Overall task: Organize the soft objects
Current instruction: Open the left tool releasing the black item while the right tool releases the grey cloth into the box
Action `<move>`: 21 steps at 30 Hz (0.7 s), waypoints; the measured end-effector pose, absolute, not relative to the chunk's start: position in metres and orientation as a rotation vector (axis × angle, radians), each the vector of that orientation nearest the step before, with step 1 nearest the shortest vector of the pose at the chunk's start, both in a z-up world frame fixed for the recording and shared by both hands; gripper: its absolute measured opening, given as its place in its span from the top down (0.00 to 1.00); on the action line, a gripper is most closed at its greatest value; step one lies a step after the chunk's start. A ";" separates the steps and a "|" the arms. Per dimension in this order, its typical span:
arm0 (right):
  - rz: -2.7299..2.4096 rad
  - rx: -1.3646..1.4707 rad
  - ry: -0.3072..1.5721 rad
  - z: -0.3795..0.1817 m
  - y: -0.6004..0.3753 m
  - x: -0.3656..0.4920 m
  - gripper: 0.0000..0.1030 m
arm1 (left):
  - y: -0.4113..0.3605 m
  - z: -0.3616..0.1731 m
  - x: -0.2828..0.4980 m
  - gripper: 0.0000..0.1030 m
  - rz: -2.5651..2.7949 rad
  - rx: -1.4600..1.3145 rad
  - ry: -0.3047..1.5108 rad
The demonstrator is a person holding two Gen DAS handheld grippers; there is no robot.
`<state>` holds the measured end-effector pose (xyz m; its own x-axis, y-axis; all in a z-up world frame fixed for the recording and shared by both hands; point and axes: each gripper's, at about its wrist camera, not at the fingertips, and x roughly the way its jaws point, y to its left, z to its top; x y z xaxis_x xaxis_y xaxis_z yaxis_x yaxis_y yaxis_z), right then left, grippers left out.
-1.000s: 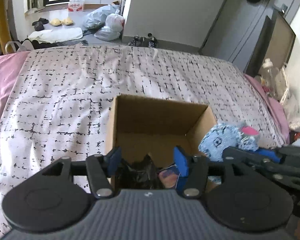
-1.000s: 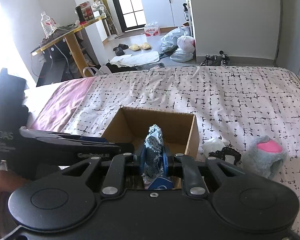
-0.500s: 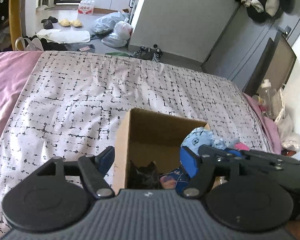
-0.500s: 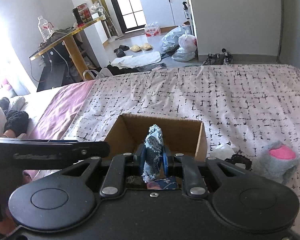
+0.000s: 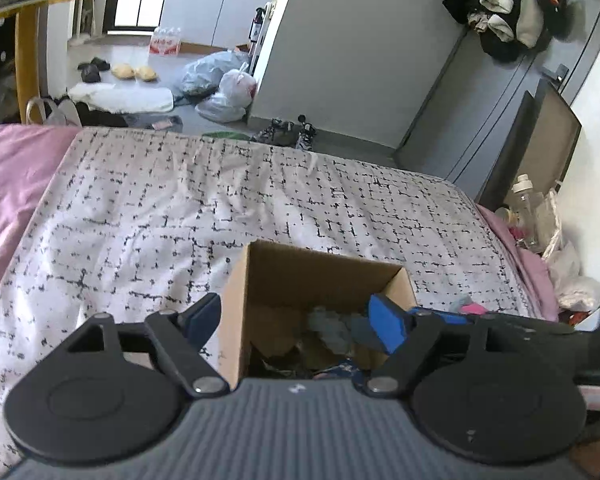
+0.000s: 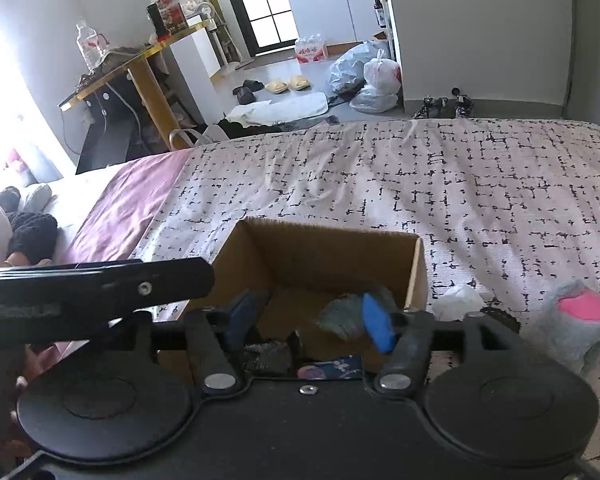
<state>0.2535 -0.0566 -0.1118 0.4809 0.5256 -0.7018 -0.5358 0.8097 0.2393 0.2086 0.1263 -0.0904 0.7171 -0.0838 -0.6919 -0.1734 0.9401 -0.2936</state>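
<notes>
An open cardboard box (image 5: 320,276) (image 6: 324,252) stands on the patterned bedspread. Inside lie a light blue knitted cloth (image 6: 346,312) (image 5: 328,326), a dark fuzzy item (image 6: 266,354) and a dark printed cloth (image 6: 330,372). My left gripper (image 5: 294,320) is open and empty, straddling the box's left wall. My right gripper (image 6: 310,320) is open and empty over the box, the blue cloth beside its right finger. A grey plush with a pink patch (image 6: 576,320), a white soft item (image 6: 458,302) and a black item (image 6: 500,316) lie on the bed right of the box.
The bedspread (image 5: 220,208) stretches beyond the box, with a pink sheet (image 5: 8,184) at the left. The left gripper's body (image 6: 92,292) shows left of the box in the right wrist view. Bags and shoes lie on the floor beyond the bed.
My right gripper has opened and let the blue knitted cloth drop into the box. My left gripper has opened wider and shifted left, off the dark item.
</notes>
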 end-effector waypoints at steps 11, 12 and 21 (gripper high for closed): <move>0.625 0.033 0.812 -0.091 -0.111 0.225 0.10 | 0.108 -0.083 0.208 0.16 0.058 -0.353 0.748; 0.615 0.039 0.813 -0.090 -0.117 0.223 0.08 | 0.105 -0.082 0.208 0.16 0.056 -0.352 0.752; 0.557 0.090 0.788 -0.092 -0.165 0.216 0.05 | 0.077 -0.076 0.206 0.16 0.042 -0.326 0.794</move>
